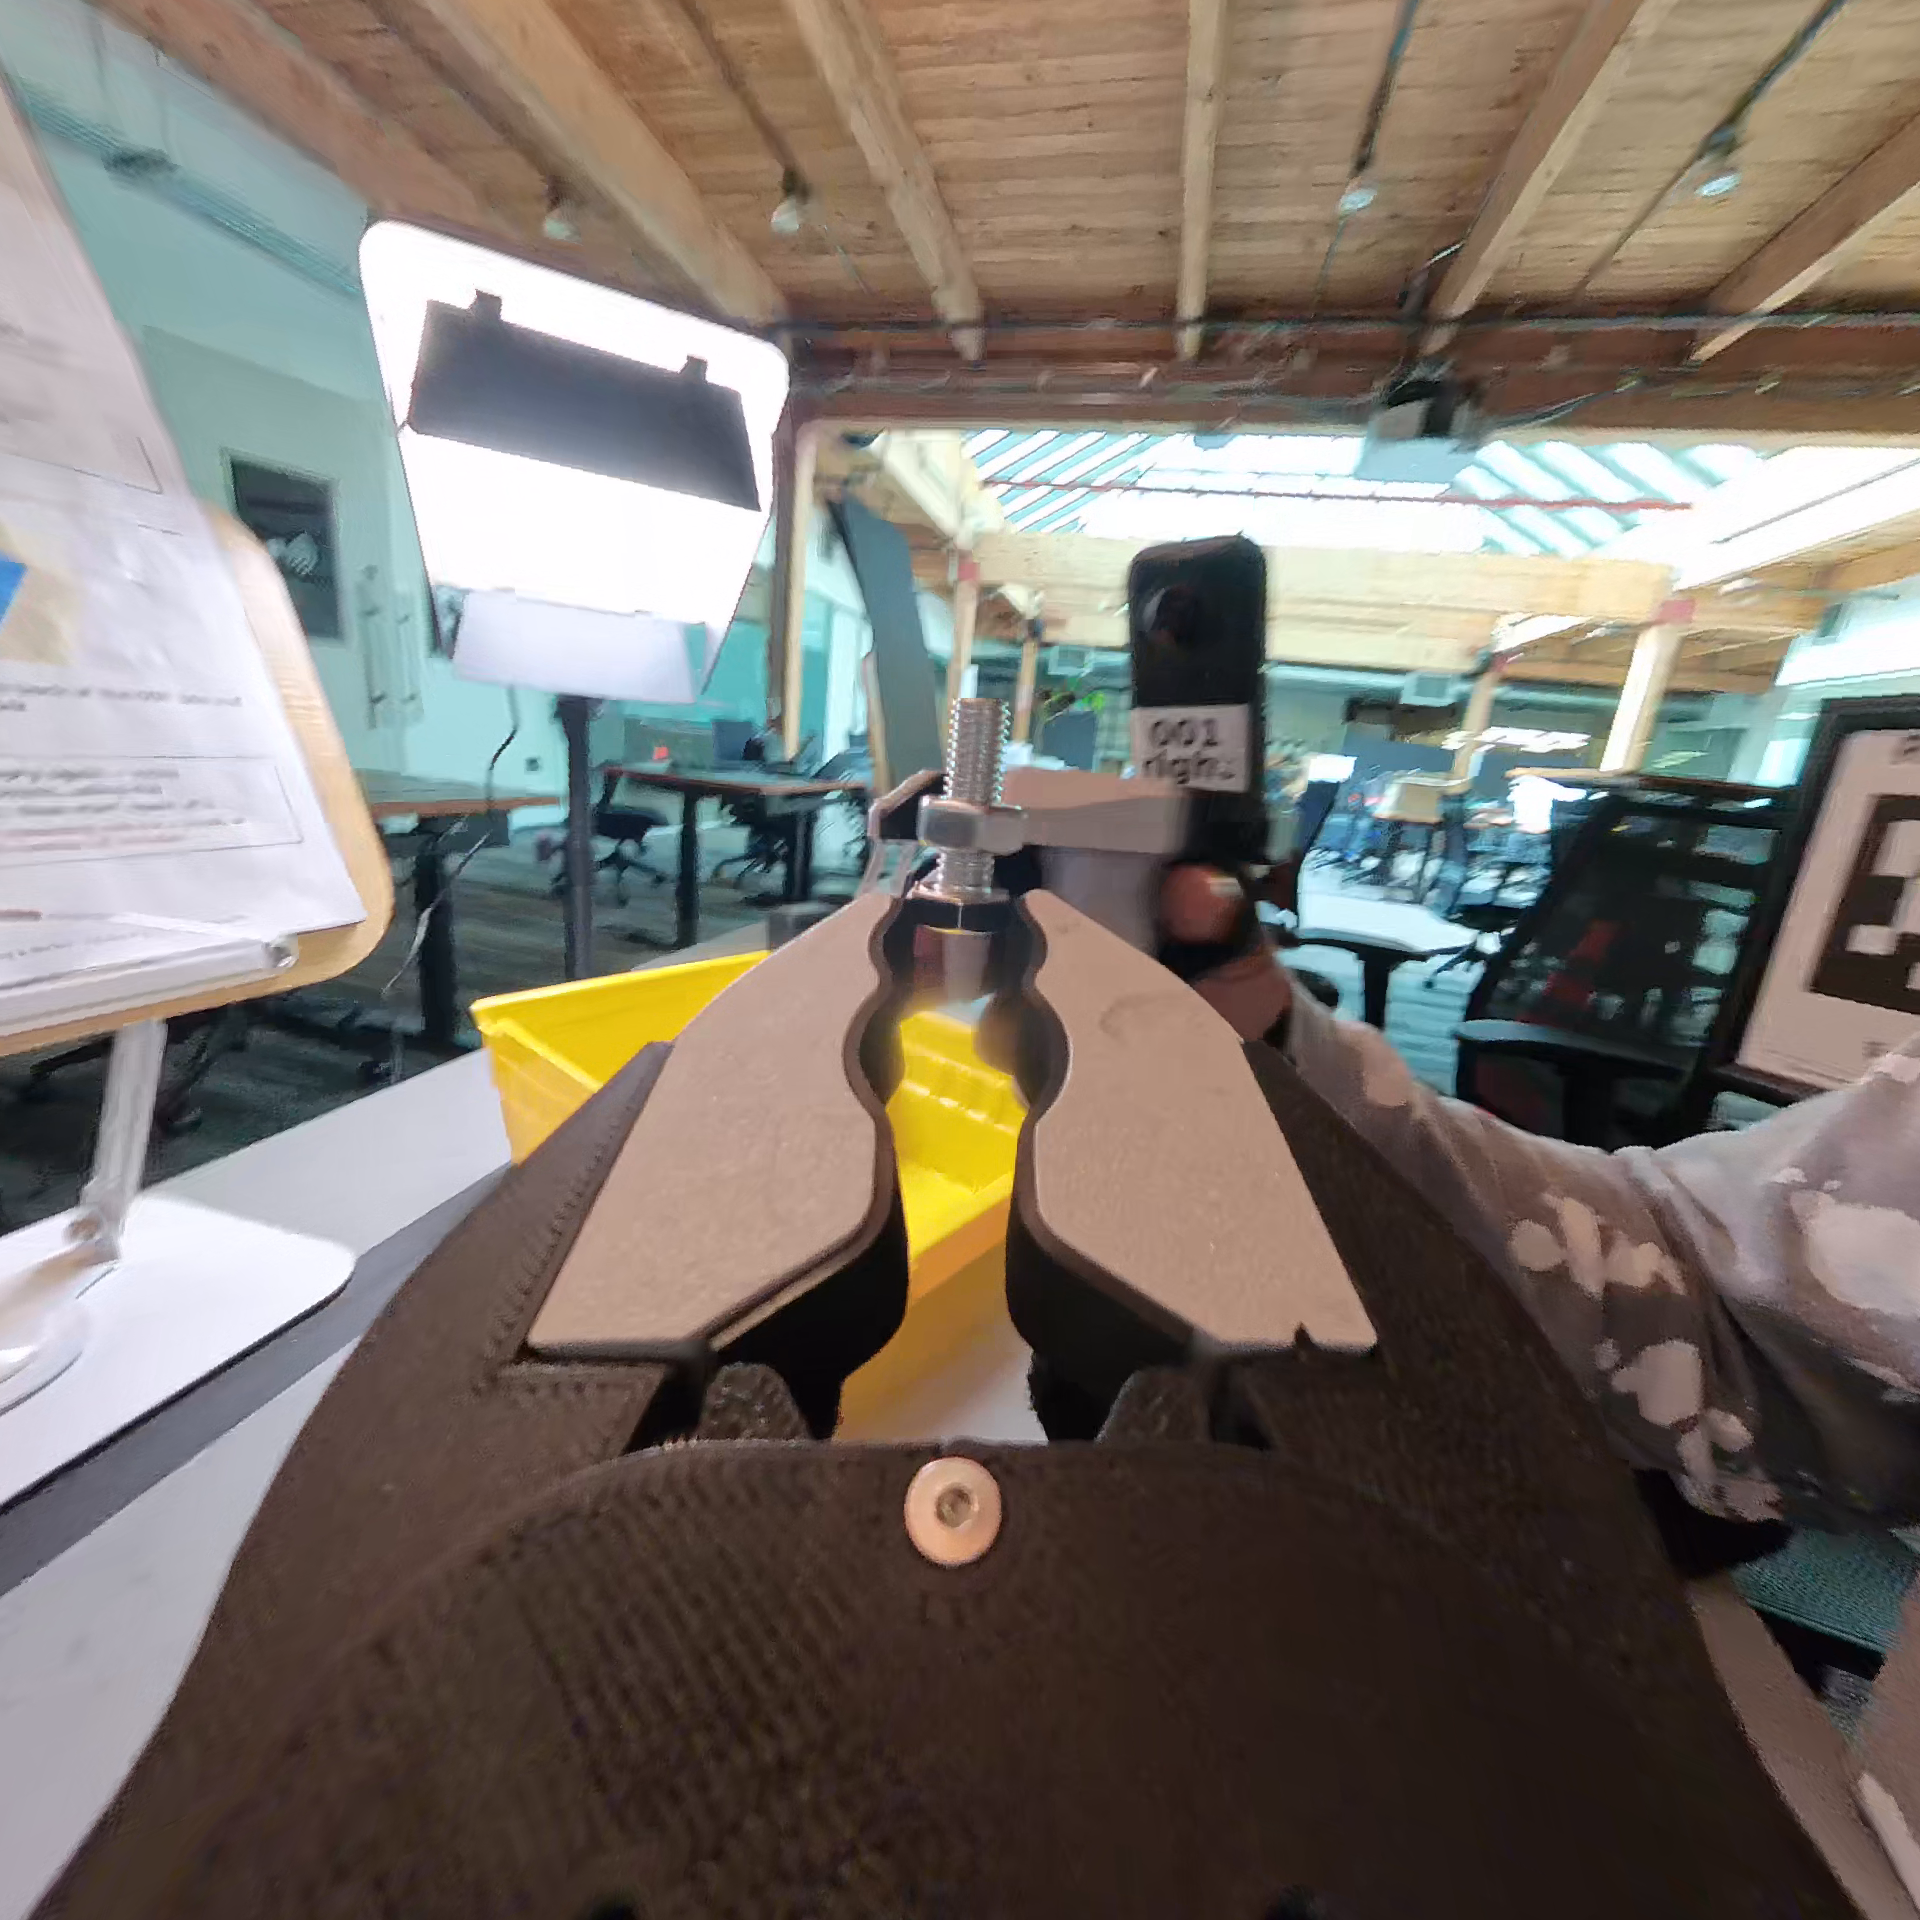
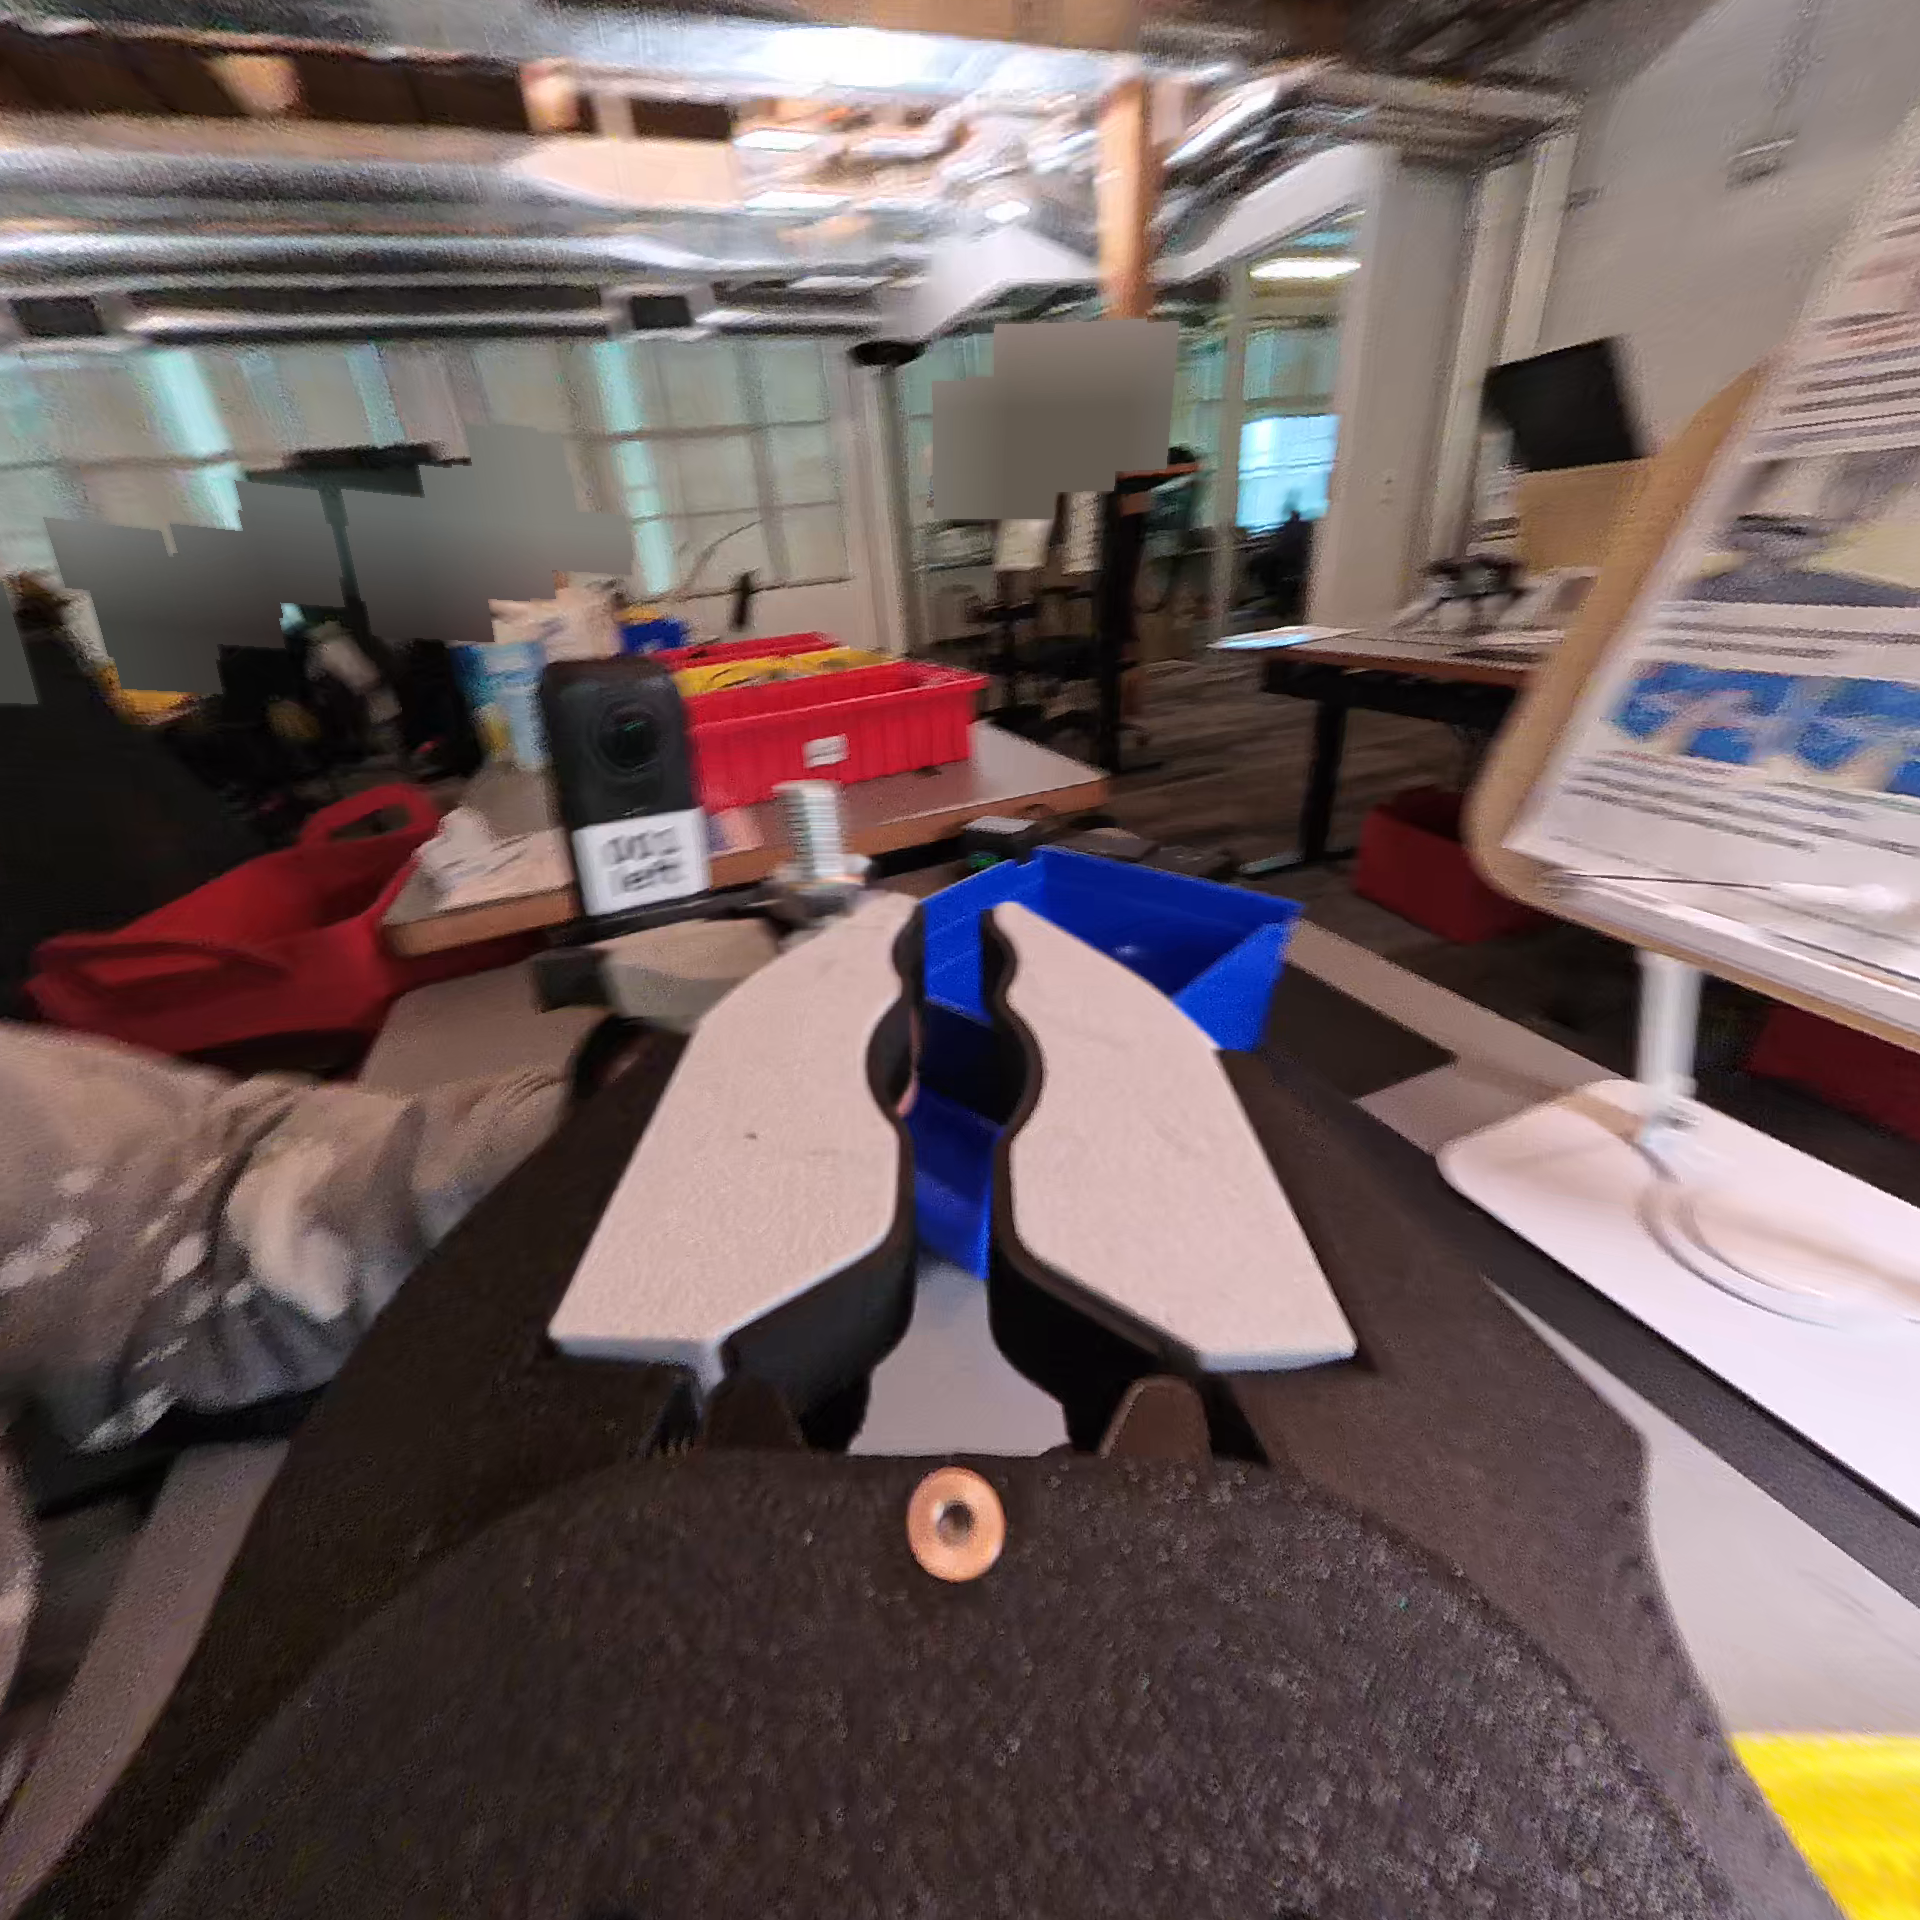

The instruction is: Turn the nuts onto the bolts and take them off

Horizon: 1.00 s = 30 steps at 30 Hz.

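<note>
A silver bolt point(image 1: 977, 743) stands upright with its threaded end up. My left gripper point(image 1: 956, 920) is shut on its lower end. A hex nut point(image 1: 961, 828) sits partway down the thread. My right gripper point(image 1: 899, 816) reaches in level from the right, and its fingertip lies against the nut. In the right wrist view the right gripper point(image 2: 951, 914) has its jaws almost together, with a narrow slit and nothing between them. There the bolt point(image 2: 810, 821) and nut point(image 2: 821, 883) sit just outside its left fingertip point(image 2: 883, 935). The left gripper's camera point(image 2: 623, 748) shows behind them.
A yellow bin point(image 1: 582, 1049) sits on the white table point(image 1: 364, 1143) below the left gripper. A blue bin point(image 2: 1226, 956) sits ahead of the right gripper. A paper stand point(image 1: 156, 727) with a white base point(image 1: 156, 1278) is beside them. A patterned sleeve point(image 1: 1662, 1247) reaches in from the right. Only a small space, under 4 cm, lies between the two pairs of fingers.
</note>
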Each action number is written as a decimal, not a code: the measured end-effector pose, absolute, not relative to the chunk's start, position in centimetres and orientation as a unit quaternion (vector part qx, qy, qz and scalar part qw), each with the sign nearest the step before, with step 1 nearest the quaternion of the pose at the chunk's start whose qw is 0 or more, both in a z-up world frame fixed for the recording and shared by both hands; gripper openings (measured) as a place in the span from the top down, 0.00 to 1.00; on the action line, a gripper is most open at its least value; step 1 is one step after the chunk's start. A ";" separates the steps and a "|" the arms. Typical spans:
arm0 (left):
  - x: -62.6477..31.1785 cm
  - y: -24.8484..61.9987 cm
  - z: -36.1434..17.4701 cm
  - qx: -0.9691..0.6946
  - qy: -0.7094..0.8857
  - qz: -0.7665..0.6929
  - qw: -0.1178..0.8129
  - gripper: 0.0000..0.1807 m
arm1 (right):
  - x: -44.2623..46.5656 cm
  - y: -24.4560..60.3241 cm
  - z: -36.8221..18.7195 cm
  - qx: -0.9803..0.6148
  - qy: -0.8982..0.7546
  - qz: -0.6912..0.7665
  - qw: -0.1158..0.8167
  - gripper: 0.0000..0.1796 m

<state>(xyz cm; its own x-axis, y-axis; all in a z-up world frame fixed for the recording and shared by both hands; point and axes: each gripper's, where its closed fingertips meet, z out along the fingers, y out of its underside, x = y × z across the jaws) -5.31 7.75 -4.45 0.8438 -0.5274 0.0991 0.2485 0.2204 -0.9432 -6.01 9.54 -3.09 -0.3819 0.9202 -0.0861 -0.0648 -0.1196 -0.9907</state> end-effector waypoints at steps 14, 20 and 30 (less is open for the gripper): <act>-5.7 7.3 -3.6 -0.558 0.117 -0.261 0.779 0.90 | -5.8 11.5 -2.4 -0.420 -0.501 0.628 0.422 1.00; -5.5 7.9 -4.4 -0.575 0.114 -0.249 0.771 0.90 | -5.8 8.0 -2.3 -0.386 -0.545 0.633 0.391 0.82; -5.9 7.5 -3.7 -0.563 0.111 -0.257 0.778 0.90 | -5.7 9.9 -2.3 -0.407 -0.530 0.622 0.408 0.87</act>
